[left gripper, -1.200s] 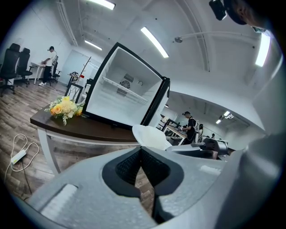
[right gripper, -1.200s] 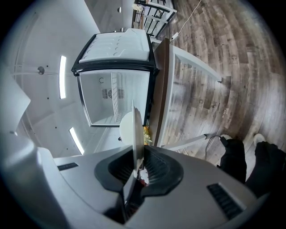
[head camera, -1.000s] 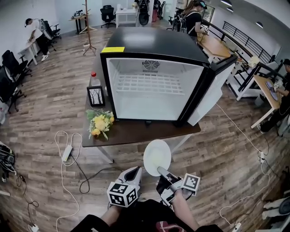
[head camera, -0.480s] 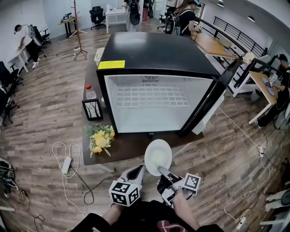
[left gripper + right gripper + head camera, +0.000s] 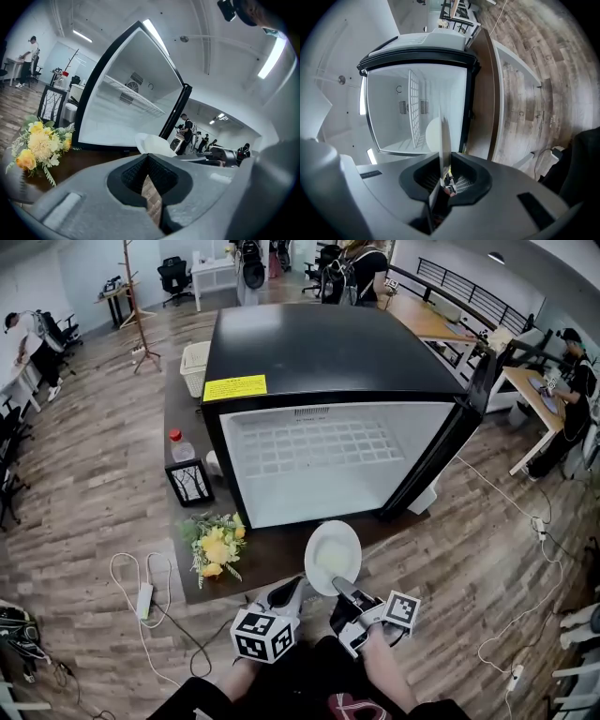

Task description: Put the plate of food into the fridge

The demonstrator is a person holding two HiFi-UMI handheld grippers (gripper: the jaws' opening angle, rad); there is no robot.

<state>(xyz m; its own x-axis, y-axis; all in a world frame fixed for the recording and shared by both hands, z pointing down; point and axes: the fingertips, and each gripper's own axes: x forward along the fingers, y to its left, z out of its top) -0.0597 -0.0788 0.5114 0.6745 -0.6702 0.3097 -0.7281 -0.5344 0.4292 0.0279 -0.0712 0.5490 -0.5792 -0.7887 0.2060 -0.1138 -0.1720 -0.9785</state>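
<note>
Right gripper (image 5: 339, 588) is clamping the white plate (image 5: 332, 555) by its near rim; left gripper (image 5: 298, 587) alongside is hanging clenched, empty. Single-edge hold is risking tipping.

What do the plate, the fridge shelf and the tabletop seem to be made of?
Plate: likely glazed ceramic or melamine; plain white, smooth, thin rim.
Fridge shelf: probably white-coated wire, seen as an open grid.
Tabletop: dark brown wood or wood-look laminate, matte; grain is not clear.
</note>
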